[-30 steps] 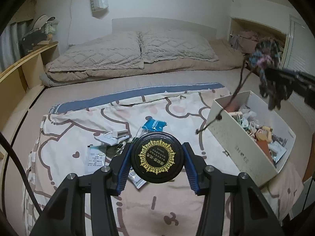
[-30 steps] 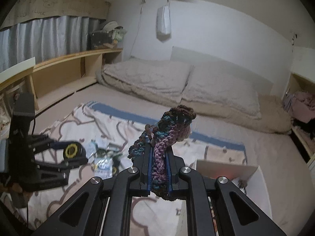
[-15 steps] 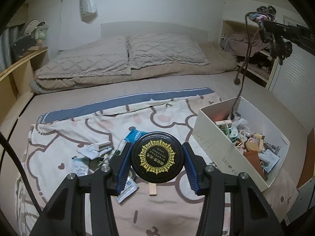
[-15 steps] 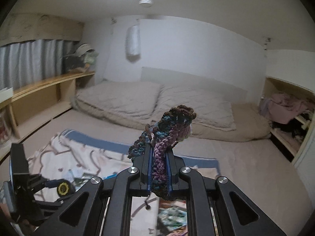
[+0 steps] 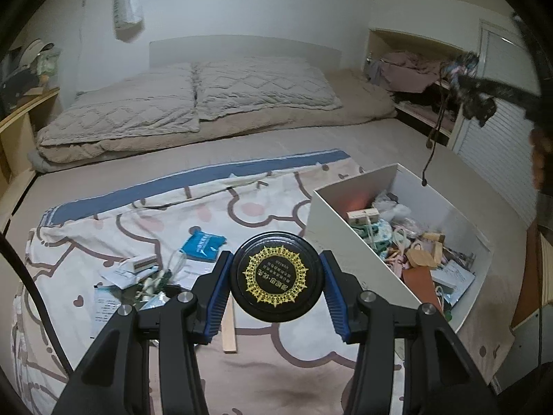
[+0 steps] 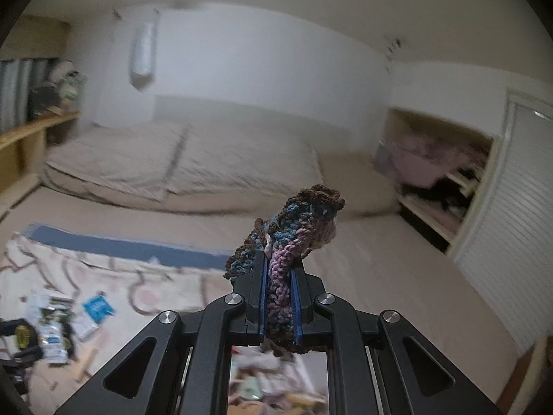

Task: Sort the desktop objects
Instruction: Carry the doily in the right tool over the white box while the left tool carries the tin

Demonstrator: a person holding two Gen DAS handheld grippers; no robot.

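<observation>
the left gripper [image 5: 276,282] sits low and near in the scene, its blue-padded fingers [image 5: 217,295] pressed against both sides of a round black tin [image 5: 277,280]. the right gripper [image 6: 279,297] is raised high at the far right, level and pointing left, its jaws nearly together and pinching a crocheted yarn piece [image 6: 290,235]. part of the person's hand [image 5: 540,159] shows behind it at the right edge.

Two quilted pillows [image 5: 193,97] at bed head [image 5: 242,48]. Patterned sheet [image 5: 121,214] spread over mattress. Wooden shelf [image 5: 20,121] left; clothes [image 5: 408,69] in right alcove. Bag [image 5: 128,3] hangs on wall.
</observation>
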